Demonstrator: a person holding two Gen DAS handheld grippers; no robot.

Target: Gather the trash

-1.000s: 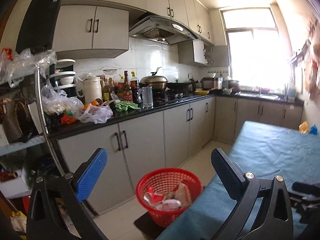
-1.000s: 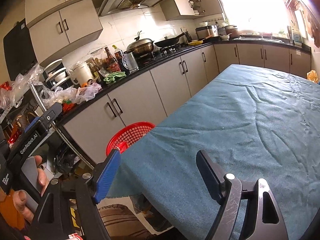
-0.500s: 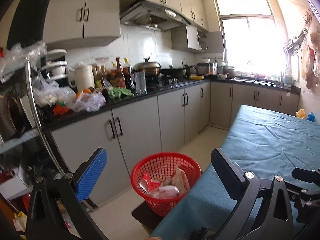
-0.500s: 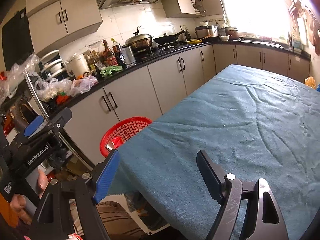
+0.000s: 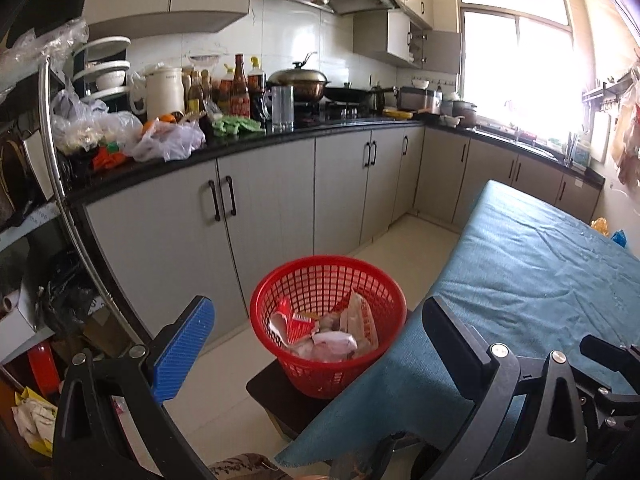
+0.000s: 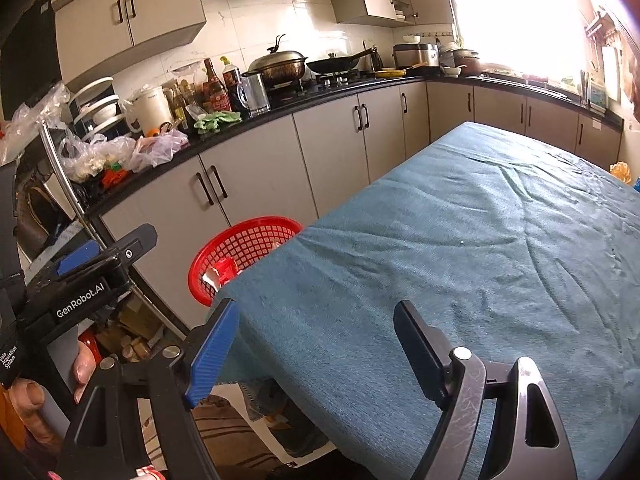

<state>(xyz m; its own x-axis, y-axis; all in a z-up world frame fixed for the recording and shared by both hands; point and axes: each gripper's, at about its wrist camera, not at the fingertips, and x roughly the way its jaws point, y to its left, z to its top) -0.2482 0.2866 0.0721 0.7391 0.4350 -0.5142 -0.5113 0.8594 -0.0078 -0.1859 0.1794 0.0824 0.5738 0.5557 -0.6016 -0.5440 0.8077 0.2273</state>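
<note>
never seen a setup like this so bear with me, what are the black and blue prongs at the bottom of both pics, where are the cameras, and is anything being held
The prongs are the two fingers of hand-held grippers; there is no robot arm. A person carries one in each hand, and a fisheye camera on each looks forward along its fingers. One picture comes from the left gripper, the other from the right gripper. Both are open and hold nothing. The right view also shows the left tool with the person's hand around it. Ahead is a table under a blue cloth, with no trash visible on the part in view. Beside it, on a dark stand, sits a red basket with crumpled wrappers already inside. Behind runs a cluttered kitchen counter.
</note>
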